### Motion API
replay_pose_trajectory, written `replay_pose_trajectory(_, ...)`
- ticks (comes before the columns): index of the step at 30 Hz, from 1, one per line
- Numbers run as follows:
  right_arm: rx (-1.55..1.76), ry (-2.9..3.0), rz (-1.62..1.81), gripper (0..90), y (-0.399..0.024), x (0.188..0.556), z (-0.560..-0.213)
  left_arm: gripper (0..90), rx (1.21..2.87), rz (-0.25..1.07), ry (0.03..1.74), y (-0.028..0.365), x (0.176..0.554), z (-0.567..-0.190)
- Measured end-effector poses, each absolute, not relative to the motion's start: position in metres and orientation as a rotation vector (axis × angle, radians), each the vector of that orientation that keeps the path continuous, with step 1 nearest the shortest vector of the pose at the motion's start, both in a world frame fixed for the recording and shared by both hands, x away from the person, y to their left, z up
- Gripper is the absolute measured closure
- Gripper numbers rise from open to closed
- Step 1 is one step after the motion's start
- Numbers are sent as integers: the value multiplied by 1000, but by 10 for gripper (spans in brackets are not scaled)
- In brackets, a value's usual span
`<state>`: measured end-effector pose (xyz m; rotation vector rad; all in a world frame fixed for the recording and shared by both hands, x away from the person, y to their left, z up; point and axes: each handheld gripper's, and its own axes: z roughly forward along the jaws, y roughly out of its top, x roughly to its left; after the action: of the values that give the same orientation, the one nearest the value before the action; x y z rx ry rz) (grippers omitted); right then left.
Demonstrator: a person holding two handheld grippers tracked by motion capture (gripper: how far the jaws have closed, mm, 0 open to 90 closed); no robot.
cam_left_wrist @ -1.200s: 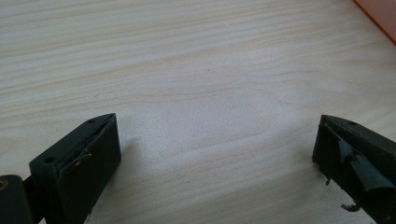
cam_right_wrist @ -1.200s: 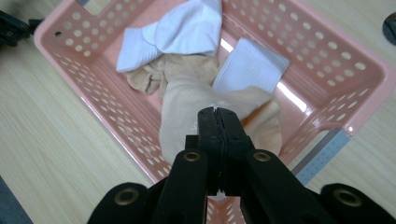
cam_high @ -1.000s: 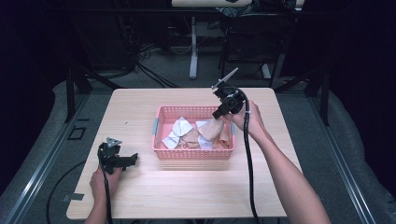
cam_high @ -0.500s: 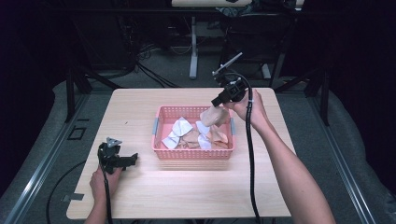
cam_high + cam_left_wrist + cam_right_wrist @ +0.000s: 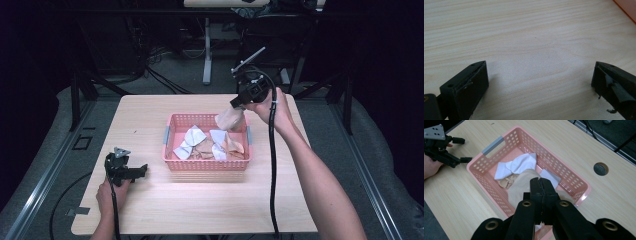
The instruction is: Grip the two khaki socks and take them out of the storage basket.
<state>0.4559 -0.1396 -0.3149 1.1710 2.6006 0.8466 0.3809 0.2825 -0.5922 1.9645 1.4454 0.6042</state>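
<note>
Sock [image 5: 230, 119]: beige, pinched in the right gripper [image 5: 239, 106], hanging over the basket [image 5: 172, 131] at its 1 o'clock corner. Rest of the pile sits inside: white pieces [image 5: 189, 142] and more beige [image 5: 205, 148]. Left gripper [image 5: 131, 171] sits on the table [image 5: 200, 205] at the basket's 8 o'clock, well apart from it, holding nothing.

Left gripper view: jaws wide apart, bare table between them, basket corner [image 5: 627, 7] just visible at 1 o'clock.

Right gripper view: jaws together, clamped on the sock [image 5: 522, 186] (cloth bulges out at 10 o'clock of the tips). Basket directly below; left gripper [image 5: 442, 151] off at 10 o'clock.

Step in hand, my read: lift-out of one sock. To do it well, raise straight up until the hanging end clears the rim, then move sideways. Keep the clamp tight (the grip looks like a fold, not an edge, so it should hold). Watch that no neighbour rides up with it.
</note>
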Motion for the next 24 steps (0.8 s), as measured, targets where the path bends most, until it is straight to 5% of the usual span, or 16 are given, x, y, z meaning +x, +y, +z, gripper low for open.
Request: replay_pose_trajectory(24,1286,2473,825,898,-223,441,-298,8,1959,606,1446,282,381,-592)
